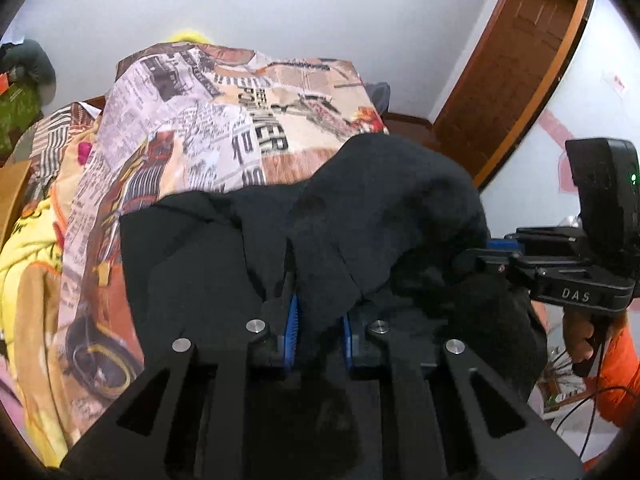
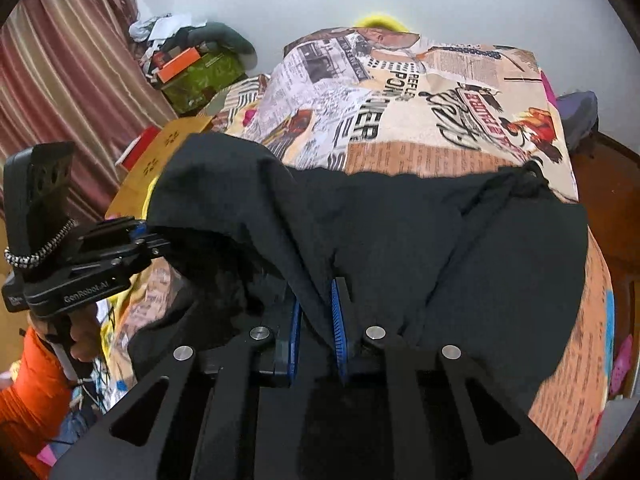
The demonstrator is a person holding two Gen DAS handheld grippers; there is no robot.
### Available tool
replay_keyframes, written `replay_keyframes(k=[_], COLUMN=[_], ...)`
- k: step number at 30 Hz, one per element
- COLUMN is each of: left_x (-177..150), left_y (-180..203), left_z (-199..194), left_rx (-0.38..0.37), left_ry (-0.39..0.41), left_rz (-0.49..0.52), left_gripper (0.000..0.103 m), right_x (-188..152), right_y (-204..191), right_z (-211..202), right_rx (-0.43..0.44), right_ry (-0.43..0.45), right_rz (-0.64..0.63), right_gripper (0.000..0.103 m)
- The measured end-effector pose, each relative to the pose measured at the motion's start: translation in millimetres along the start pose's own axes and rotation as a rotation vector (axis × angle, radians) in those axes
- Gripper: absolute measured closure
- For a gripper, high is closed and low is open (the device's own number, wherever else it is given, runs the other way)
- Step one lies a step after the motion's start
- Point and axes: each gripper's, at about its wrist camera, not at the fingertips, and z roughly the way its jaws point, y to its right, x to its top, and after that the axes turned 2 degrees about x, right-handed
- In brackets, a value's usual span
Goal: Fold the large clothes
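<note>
Spread over the newsprint-patterned bed cover (image 2: 420, 92), the large black fabric garment (image 2: 400, 232) is gripped along its near hem by both closed claws, left claw (image 1: 319, 320) and right claw (image 2: 316, 312), side by side.

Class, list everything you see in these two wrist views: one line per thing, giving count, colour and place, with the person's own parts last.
garment: one, black, draped over the near end of the bed, pinched by both grippers
bed cover: one, newspaper print in cream, orange and black, spread across the bed
blanket: one, yellow, along the bed's left edge
curtain: one, striped dark red, far left
green box: one, green, in a pile by the curtain
door: one, brown wood, right of the bed
wall: one, white, behind the bed
left gripper: one, black with blue pads, shut on the garment
right gripper: one, black with blue pads, shut on the garment
sleeve: orange, lower left
</note>
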Motion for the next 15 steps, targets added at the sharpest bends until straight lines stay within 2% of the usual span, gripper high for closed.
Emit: replay_keyframes(k=[5,6,9,15], left_x=[-32.6,-40.0,-62.5,-95.0], left_y=[12.9,13.8,8.9,-15.0], left_z=[-7.9,-9.8,-13.5,-10.9], left_rx=[0.060,0.075,0.112,0.240], left_ry=[-0.053,-0.060,-0.076,-0.135], left_rz=[0.059,0.070,0.056,0.026], left_gripper=[0.086,0.083,0.072,0.071], right_x=[-24.2,-28.3,-37.3,-51.9], right_y=[-5.0,-5.2,-4.5,-4.3], right_z=[1.5,1.9,0.0,-16.0], right_rx=[-0.032,-0.040,-0.063,-0.063], right_ry=[-0.027,-0.030,-0.029,-0.042], right_rz=[0.004,0.006,0.007,0.000], right_gripper=[0.089,0.089,0.089,0.080])
